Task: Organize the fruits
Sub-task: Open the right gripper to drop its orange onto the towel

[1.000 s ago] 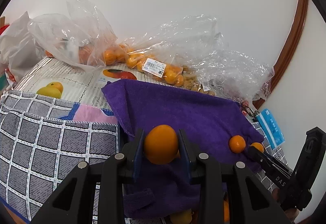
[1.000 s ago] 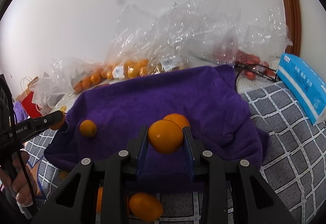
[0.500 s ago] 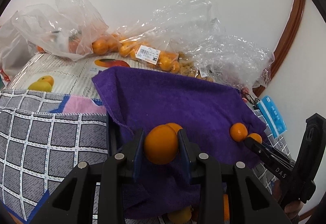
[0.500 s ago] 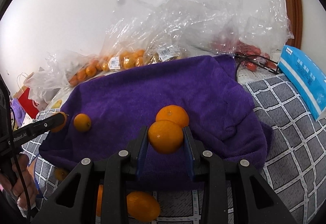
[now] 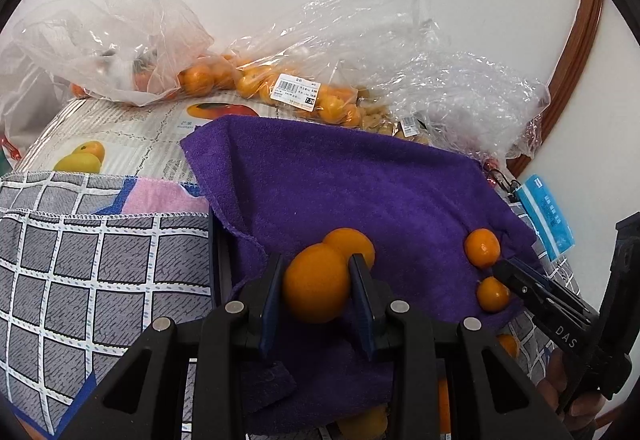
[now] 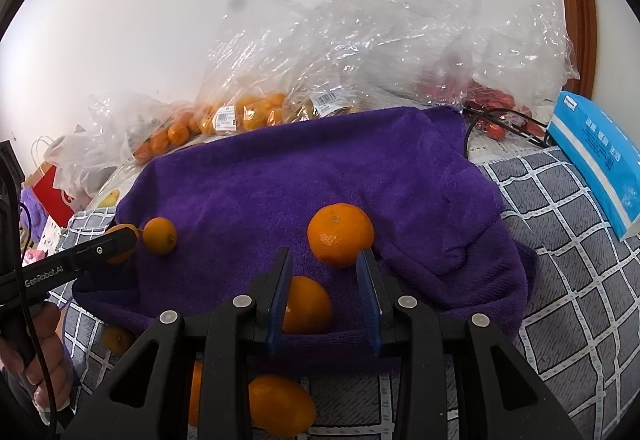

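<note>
A purple towel [image 5: 360, 180] lies spread on the checked cloth. My left gripper [image 5: 316, 260] is shut on an orange [image 5: 316, 282] just above the towel's near edge, and a second orange [image 5: 352, 240] rests right behind it. Further right, a small orange [image 5: 482, 248] sits on the towel. The right gripper [image 6: 323, 254] has its jaws a fruit's width apart with nothing pressed between them. An orange [image 6: 308, 306] lies on the towel below them, half hidden by the left finger. A bigger orange [image 6: 340, 234] rests just past the fingertips.
Clear plastic bags of oranges [image 5: 288, 88] and other fruit [image 6: 492, 112] line the wall behind the towel. A blue packet [image 6: 596, 156] lies at the right. Loose oranges [image 6: 280, 404] sit on the checked cloth [image 6: 560, 280] below the towel's near edge.
The orange held in the right gripper has dropped out of the jaws onto the towel beneath them. The left gripper tipped slightly downward, still holding its orange.
</note>
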`<state>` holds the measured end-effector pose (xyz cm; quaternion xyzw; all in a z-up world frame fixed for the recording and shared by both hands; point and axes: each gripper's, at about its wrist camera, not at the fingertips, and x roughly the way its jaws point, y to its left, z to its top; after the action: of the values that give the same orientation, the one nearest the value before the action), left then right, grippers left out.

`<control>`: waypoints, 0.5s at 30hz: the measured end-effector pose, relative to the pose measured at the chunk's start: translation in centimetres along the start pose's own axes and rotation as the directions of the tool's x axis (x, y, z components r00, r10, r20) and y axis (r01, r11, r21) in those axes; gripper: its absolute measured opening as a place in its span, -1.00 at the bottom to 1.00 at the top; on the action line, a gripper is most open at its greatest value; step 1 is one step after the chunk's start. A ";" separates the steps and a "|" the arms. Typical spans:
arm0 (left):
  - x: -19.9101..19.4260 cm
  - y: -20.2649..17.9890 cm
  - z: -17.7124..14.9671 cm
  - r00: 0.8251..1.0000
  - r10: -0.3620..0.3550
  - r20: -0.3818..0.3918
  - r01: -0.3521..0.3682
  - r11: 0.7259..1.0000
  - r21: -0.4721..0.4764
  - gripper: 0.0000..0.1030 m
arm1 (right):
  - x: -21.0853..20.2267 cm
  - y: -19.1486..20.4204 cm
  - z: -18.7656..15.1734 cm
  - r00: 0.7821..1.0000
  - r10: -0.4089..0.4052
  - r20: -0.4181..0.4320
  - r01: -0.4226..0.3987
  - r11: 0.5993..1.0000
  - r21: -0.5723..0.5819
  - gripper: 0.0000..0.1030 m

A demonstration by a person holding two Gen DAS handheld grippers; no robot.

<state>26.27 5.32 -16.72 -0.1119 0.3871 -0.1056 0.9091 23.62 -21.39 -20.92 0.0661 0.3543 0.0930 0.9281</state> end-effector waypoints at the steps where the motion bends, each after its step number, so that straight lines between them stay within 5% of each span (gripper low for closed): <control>1: 0.1 0.0 0.0 1.000 0.001 -0.003 -0.001 1.000 -0.001 -0.40 | 0.0 0.1 0.0 1.000 0.000 0.001 0.000 1.000 -0.002 -0.33; 15: 0.3 0.0 0.0 1.000 0.007 -0.020 -0.007 1.000 0.005 -0.40 | -0.3 0.1 0.0 1.000 -0.002 0.013 0.002 1.000 -0.004 -0.12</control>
<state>26.48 5.23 -16.98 -0.1073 0.3965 -0.1045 0.9057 23.41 -21.37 -20.77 0.0642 0.3482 0.0923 0.9307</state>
